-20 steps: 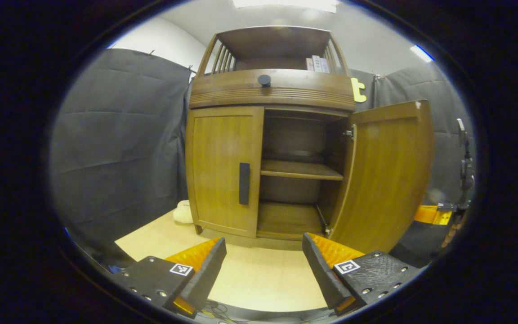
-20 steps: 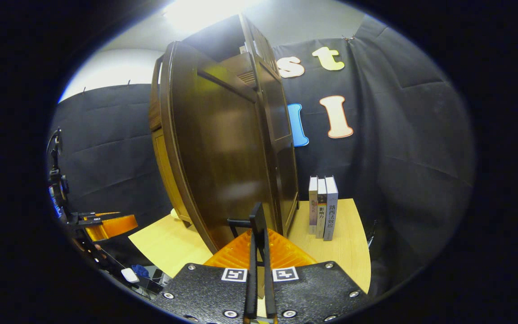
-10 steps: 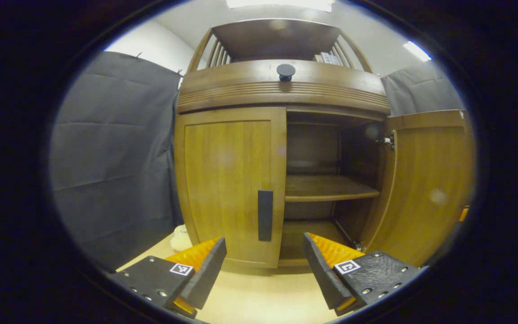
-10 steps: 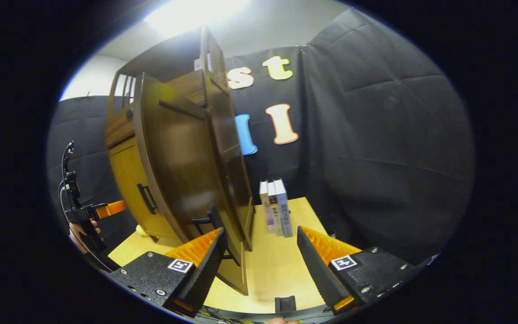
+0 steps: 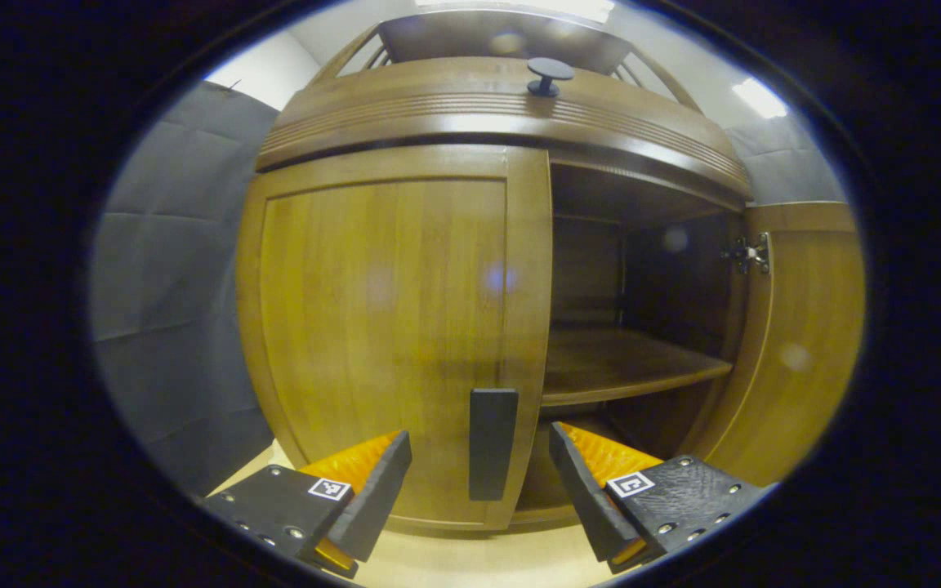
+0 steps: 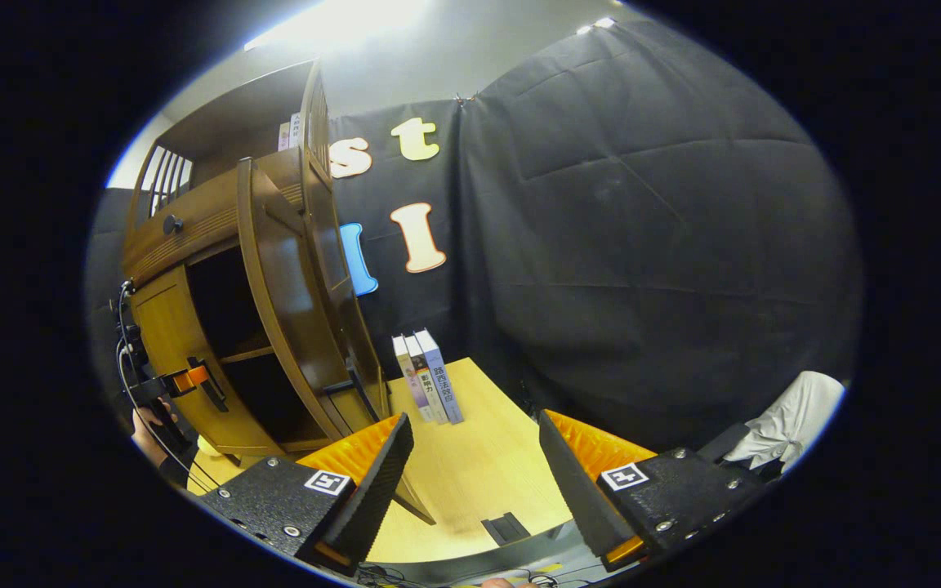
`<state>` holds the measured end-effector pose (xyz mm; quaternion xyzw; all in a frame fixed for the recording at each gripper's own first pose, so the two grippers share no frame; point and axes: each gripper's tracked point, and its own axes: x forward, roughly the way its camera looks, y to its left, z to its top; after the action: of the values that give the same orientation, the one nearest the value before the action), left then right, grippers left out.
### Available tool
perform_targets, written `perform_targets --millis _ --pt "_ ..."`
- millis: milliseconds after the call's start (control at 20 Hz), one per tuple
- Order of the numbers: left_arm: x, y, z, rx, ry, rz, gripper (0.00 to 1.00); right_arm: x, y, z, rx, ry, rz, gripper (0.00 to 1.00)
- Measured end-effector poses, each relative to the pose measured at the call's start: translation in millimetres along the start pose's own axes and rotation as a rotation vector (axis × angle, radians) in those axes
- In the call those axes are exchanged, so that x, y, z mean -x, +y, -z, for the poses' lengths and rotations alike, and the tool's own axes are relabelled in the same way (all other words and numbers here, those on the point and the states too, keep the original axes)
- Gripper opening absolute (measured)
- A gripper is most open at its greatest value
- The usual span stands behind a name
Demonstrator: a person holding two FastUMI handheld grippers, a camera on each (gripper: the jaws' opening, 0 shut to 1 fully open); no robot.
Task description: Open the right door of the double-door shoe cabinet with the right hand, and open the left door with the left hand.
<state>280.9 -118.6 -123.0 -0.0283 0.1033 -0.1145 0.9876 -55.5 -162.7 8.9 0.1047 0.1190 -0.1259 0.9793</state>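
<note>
The brown wooden shoe cabinet (image 5: 470,122) stands close in the left gripper view. Its left door (image 5: 381,327) is closed, with a dark upright handle (image 5: 492,441). My left gripper (image 5: 479,480) is open, and the handle stands just ahead between its fingers, untouched. The right door (image 5: 805,343) is swung wide, baring a shelf (image 5: 626,367). In the right gripper view my right gripper (image 6: 474,482) is open and holds nothing, set back from the open right door (image 6: 291,310), seen edge-on. The left gripper (image 6: 180,381) shows there beside the left door's handle (image 6: 213,394).
The cabinet stands on a light wooden table (image 6: 479,465). Three upright books (image 6: 428,388) stand right of the cabinet. A round drawer knob (image 5: 550,75) sits above the doors. A white cloth (image 6: 789,416) lies at the far right. A hand (image 6: 152,420) holds the left gripper.
My left gripper has moved in until the left door's handle stands between its fingers. My right gripper has let go of the right door's handle, opened and drawn back; the door stays open.
</note>
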Motion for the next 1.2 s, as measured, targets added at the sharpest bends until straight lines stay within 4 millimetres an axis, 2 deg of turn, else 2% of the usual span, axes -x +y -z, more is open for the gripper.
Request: perform_targets --millis 50,200,250,300,350,400,550,700,850,900,950,1000,1150,1200 --pt "-9 -4 2 -0.003 0.003 0.015 1.00 4 2 3 -0.003 -0.001 0.021 0.96" --pt "-28 -7 11 0.000 0.031 0.032 0.81 13 12 12 -0.023 -0.003 0.070 0.96" --pt "-32 -8 13 0.005 0.038 0.045 0.81 19 13 14 -0.032 -0.005 0.082 0.96" --pt "-38 -9 16 0.019 0.036 0.047 0.73 23 16 18 -0.040 -0.005 0.089 0.96" --pt "-32 -9 14 0.016 0.028 0.051 0.64 31 20 25 -0.046 -0.002 0.094 0.96" --pt "-35 -11 17 -0.007 0.023 0.055 0.56 38 24 31 -0.047 0.008 0.099 0.95" --pt "-35 -12 14 -0.013 0.004 0.092 0.31 43 39 42 -0.041 0.030 0.097 0.96" --pt "-31 -22 14 0.020 0.008 0.118 0.26 36 57 50 -0.040 0.035 0.075 0.95" --pt "-20 -20 14 0.016 -0.002 0.140 0.26 33 77 54 -0.052 0.041 0.044 0.95" --pt "-20 -20 12 0.021 -0.005 0.154 0.19 33 83 56 -0.058 0.047 0.032 0.96" --pt "-21 -20 12 0.022 -0.008 0.167 0.12 29 90 58 -0.060 0.051 0.018 0.92" --pt "-20 -19 10 0.028 -0.008 0.175 0.26 27 98 58 -0.058 0.054 0.002 0.92" --pt "-17 -16 1 0.038 -0.013 0.190 0.16 24 116 61 -0.025 0.054 -0.031 0.92" --pt "-15 -16 -1 0.041 -0.017 0.193 0.12 21 121 62 -0.017 0.050 -0.039 0.96"
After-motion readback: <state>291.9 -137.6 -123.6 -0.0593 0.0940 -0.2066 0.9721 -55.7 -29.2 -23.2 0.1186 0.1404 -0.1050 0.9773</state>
